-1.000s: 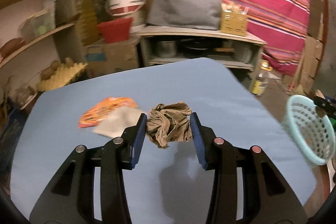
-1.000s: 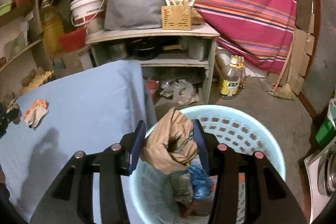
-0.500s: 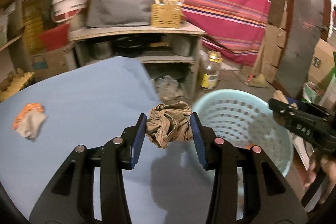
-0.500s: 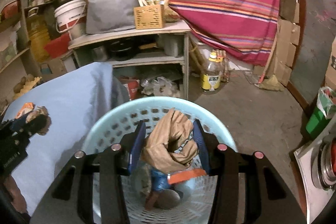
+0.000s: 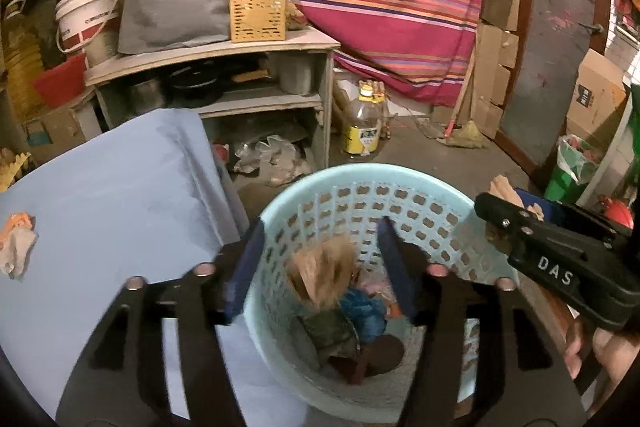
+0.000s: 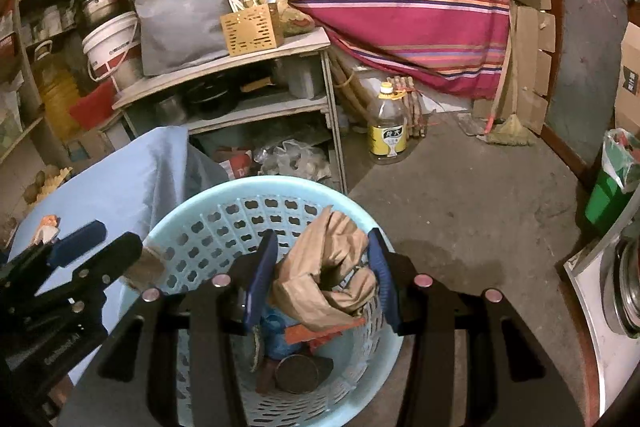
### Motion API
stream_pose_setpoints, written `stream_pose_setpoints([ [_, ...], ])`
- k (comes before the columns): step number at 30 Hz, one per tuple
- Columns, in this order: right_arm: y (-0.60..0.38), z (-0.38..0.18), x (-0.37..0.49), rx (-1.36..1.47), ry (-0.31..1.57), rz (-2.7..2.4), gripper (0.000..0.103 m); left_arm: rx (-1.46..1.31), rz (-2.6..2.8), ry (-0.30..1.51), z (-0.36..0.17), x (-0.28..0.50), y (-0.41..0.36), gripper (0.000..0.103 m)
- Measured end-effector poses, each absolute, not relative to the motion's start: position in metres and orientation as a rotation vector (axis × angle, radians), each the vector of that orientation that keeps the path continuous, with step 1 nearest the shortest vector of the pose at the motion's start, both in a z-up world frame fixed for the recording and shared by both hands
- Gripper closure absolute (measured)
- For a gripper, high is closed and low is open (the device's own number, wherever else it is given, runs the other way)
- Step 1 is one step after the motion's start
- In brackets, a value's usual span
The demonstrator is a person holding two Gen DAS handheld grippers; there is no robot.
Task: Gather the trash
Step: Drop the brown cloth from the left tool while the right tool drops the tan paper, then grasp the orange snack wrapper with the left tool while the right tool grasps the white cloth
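A light blue basket (image 5: pixel 440 195) stands on the floor beside the blue table (image 5: pixel 100 219); it also shows in the right wrist view (image 6: pixel 208 211). My left gripper (image 5: pixel 320 267) is open above the basket, and a blurred brown crumpled paper (image 5: pixel 324 275) is falling between its fingers. My right gripper (image 6: pixel 322 275) is shut on a brown paper bag (image 6: pixel 328 275) over the basket. Blue, orange and dark trash (image 6: pixel 296 355) lies in the basket. An orange and white wrapper (image 5: pixel 16 243) lies on the table at far left.
A wooden shelf unit (image 5: pixel 224 83) with pots, a grey bag and a yellow box stands behind the table. An oil bottle (image 6: pixel 387 125) stands on the concrete floor. A green bin (image 6: pixel 610 187) and cardboard boxes are at right.
My left gripper swung right from the table to above the basket and opened, dropping the crumpled paper. My right gripper stayed shut on the bag over the basket.
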State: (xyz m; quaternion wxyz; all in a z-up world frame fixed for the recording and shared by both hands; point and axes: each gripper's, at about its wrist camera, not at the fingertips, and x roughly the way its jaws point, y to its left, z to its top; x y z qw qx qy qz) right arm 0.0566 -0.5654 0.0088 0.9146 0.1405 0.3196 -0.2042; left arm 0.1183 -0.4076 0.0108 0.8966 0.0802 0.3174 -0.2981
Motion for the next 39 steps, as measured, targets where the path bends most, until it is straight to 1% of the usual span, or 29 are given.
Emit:
stream_pose_setpoints([
  [1, -0.564, 0.009, 0.057, 0.287, 0.659, -0.418, 0.057, 0.163, -0.611, 0.652, 0.012, 0.119, -0.404, 0.038],
  [4, -0.558, 0.009, 0.060, 0.280, 0.661, -0.405, 0.057, 0.156, -0.581, 0.634, 0.019, 0.122, -0.389, 0.027],
  [6, -0.551, 0.009, 0.064, 0.270, 0.660, -0.389, 0.056, 0.142, -0.553, 0.618, 0.024, 0.123, -0.373, 0.013],
  [7, -0.547, 0.010, 0.065, 0.261, 0.658, -0.382, 0.055, 0.136, -0.539, 0.613, 0.025, 0.124, -0.365, 0.009],
  [8, -0.543, 0.011, 0.068, 0.248, 0.657, -0.376, 0.050, 0.128, -0.521, 0.607, 0.027, 0.125, -0.355, 0.006],
  [10, -0.534, 0.010, 0.074, 0.214, 0.663, -0.395, 0.043, 0.128, -0.499, 0.597, 0.029, 0.126, -0.338, 0.006],
  [11, -0.531, 0.009, 0.076, 0.204, 0.669, -0.406, 0.032, 0.132, -0.482, 0.594, 0.030, 0.126, -0.326, 0.006],
  [12, -0.529, 0.007, 0.079, 0.202, 0.676, -0.411, 0.024, 0.134, -0.470, 0.594, 0.030, 0.128, -0.317, 0.006],
  [16, -0.521, 0.003, 0.086, 0.198, 0.699, -0.426, 0.022, 0.123, -0.394, 0.594, 0.033, 0.134, -0.271, 0.006],
  [18, -0.514, 0.003, 0.090, 0.178, 0.702, -0.444, 0.013, 0.108, -0.359, 0.592, 0.035, 0.137, -0.249, 0.005],
  [21, -0.504, 0.004, 0.095, 0.163, 0.699, -0.467, 0.013, 0.087, -0.307, 0.583, 0.039, 0.143, -0.209, 0.005],
  [29, -0.453, 0.018, 0.114, 0.236, 0.638, -0.411, 0.011, 0.075, -0.138, 0.578, 0.040, 0.169, -0.105, 0.005],
  [32, -0.425, 0.015, 0.130, 0.240, 0.650, -0.367, 0.011, 0.057, -0.094, 0.588, 0.038, 0.182, -0.074, 0.005],
  [39, -0.352, 0.002, 0.174, 0.149, 0.693, -0.301, 0.011, 0.021, -0.004, 0.626, 0.024, 0.204, -0.013, 0.005],
])
